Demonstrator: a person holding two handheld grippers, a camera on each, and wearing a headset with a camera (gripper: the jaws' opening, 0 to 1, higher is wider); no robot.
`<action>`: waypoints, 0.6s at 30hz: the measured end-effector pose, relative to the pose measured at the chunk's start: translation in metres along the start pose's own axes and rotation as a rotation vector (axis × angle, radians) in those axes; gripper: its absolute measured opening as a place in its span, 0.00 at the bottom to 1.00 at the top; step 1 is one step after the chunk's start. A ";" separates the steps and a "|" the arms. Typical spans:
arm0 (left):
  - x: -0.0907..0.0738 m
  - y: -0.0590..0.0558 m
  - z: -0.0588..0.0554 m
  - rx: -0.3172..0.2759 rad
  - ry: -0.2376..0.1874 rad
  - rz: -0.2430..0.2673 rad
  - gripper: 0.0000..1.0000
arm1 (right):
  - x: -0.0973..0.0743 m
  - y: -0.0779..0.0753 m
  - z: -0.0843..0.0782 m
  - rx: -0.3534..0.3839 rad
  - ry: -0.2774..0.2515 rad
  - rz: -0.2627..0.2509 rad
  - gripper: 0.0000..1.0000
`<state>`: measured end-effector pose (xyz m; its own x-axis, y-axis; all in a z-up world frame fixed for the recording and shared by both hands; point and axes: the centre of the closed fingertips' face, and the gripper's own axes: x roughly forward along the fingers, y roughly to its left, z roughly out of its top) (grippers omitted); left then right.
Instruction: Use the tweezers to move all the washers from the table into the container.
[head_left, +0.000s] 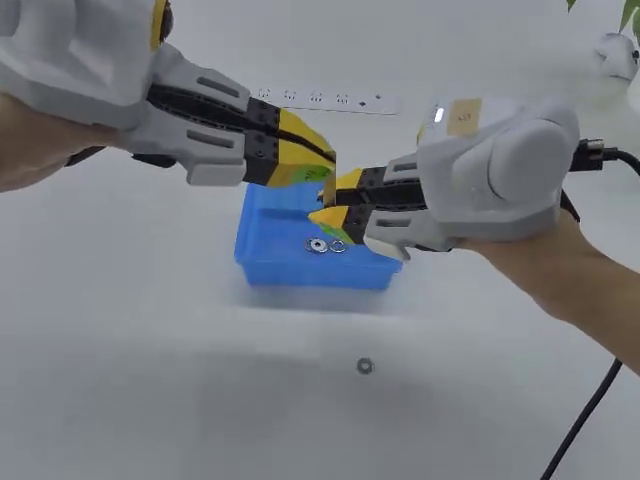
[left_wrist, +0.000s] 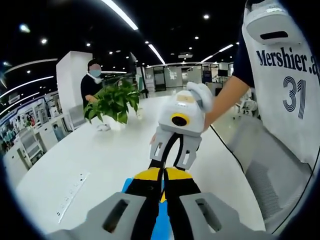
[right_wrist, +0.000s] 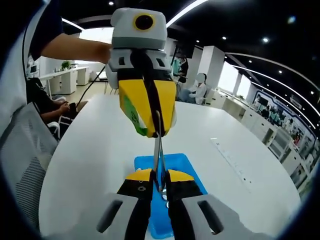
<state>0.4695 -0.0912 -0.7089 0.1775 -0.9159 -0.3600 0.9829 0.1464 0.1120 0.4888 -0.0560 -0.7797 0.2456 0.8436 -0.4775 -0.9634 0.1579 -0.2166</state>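
In the head view, the left hand (head_left: 35, 135) reaches in from the upper left. It is wrapped round the grey plastic body of the left gripper (head_left: 328, 160), which slants down towards the right. The right hand (head_left: 550, 255) comes in from the right with a bare forearm and holds the right gripper (head_left: 322, 200) roughly level, pointing left. The two pairs of black, yellow-capped jaws meet almost tip to tip. Directly beneath those tips sits the container (head_left: 262, 225), a shallow rectangular tray of blue plastic. Two small metal washers (head_left: 318, 245) lie flat on its floor. One more washer (head_left: 365, 366), a thin ring, lies on the smooth white tabletop (head_left: 150, 390). It is nearer the person than the right gripper's tips and well clear of the container. A black cable (head_left: 590, 410) trails from the back of the right gripper.

In the left gripper view, that gripper's own jaws are drawn together with only a thin dark seam between them. The right gripper faces it head on just beyond the tips, its jaws converging towards them.

In the right gripper view, the slim, straight steel tweezers (right_wrist: 159, 150) run from the left gripper's jaws, which are clamped on their far end. From there they pass down into the narrow gap between the right gripper's own jaws. Whether those jaws press on the tweezers cannot be told. The blue container lies under and just beyond the right gripper's tips.
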 end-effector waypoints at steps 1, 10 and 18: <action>0.002 0.002 -0.005 -0.002 0.006 0.000 0.05 | 0.002 -0.001 -0.002 -0.001 0.004 0.004 0.11; 0.014 0.017 -0.038 -0.040 0.044 -0.009 0.05 | 0.026 -0.007 -0.032 0.011 0.050 0.039 0.11; 0.022 0.022 -0.058 -0.082 0.065 -0.022 0.06 | 0.040 -0.007 -0.051 0.037 0.078 0.055 0.11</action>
<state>0.4979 -0.0859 -0.7682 0.1564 -0.8933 -0.4213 0.9868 0.1595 0.0282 0.5108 -0.0497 -0.8404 0.1985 0.8092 -0.5529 -0.9786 0.1327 -0.1570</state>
